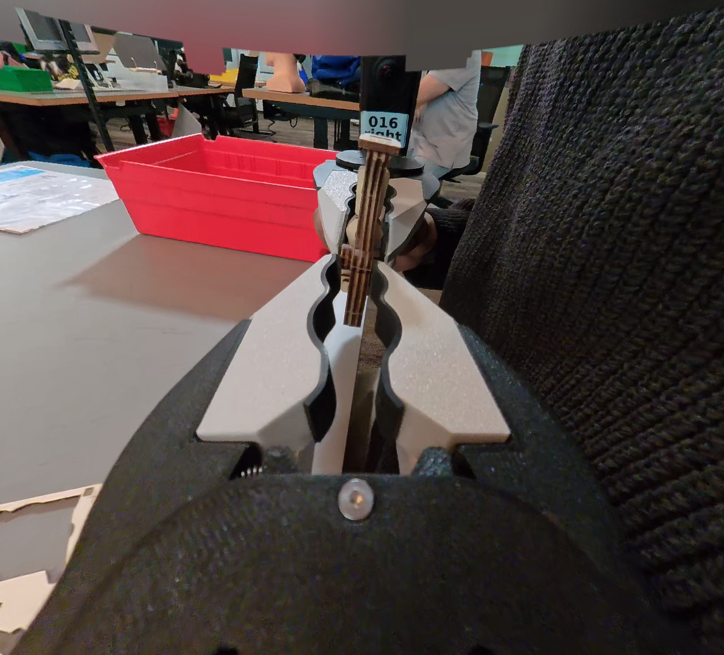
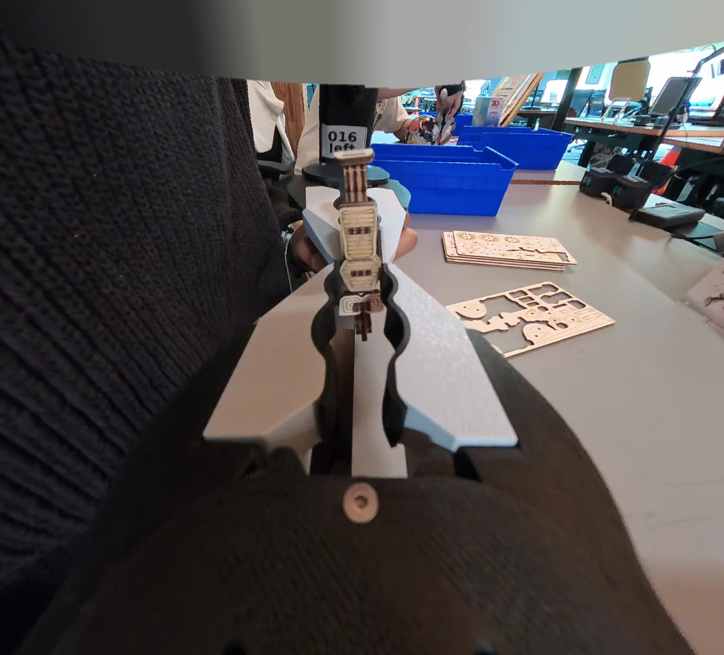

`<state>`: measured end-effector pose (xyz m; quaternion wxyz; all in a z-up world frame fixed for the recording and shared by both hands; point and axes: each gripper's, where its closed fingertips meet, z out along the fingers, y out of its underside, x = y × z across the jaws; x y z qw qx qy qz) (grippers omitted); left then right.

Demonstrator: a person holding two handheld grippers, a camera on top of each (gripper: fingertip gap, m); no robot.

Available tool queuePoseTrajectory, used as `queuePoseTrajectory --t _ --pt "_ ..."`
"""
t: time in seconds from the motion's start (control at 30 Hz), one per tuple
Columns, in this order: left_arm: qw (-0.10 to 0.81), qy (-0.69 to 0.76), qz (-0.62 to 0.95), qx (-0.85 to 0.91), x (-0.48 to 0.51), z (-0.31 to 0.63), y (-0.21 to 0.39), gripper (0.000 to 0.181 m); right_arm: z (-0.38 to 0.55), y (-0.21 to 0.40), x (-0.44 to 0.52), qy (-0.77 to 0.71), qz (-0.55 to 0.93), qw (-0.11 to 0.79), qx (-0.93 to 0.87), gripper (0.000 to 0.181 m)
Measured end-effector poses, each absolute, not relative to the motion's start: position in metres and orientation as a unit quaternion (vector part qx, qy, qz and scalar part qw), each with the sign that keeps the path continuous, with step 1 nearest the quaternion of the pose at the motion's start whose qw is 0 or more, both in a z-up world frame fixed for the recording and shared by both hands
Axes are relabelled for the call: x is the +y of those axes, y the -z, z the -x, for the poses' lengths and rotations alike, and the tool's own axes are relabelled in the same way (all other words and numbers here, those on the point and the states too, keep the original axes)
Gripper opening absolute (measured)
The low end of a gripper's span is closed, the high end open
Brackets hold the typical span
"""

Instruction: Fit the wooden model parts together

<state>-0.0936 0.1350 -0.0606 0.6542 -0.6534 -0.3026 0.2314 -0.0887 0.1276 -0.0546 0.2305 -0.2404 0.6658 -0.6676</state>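
Note:
A narrow wooden model assembly (image 1: 368,205) of layered laser-cut plywood stands upright in the air between my two grippers, which face each other. My left gripper (image 1: 355,263) is shut on its lower part. My right gripper (image 1: 370,232) closes on it from the far side. In the right wrist view, the assembly (image 2: 358,240) shows engraved pale plates stacked on a dark-edged stem. My right gripper (image 2: 358,275) is shut on it, and the left gripper (image 2: 357,224) holds it from behind. A person's hands grip both handles.
A red bin (image 1: 219,197) stands on the grey table (image 1: 117,342), with papers (image 1: 43,197) at the far left. Blue bins (image 2: 442,181), a stack of wooden sheets (image 2: 505,248) and a punched-out sheet (image 2: 529,318) lie to the right. A black knit sweater (image 2: 117,283) is close by. My left and right fingertips are right by each other.

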Motion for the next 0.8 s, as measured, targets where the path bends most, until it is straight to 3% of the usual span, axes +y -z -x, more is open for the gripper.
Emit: queuePoseTrajectory --t 0.5,0.8 --pt "0.640 -0.223 0.659 -0.326 0.133 0.097 0.071 0.016 0.093 0.064 0.126 0.636 0.213 0.253 0.697 0.020" --pt "0.688 -0.153 0.606 -0.368 0.126 0.105 0.071 0.016 0.101 0.065 0.118 0.639 0.169 0.293 0.691 0.020"
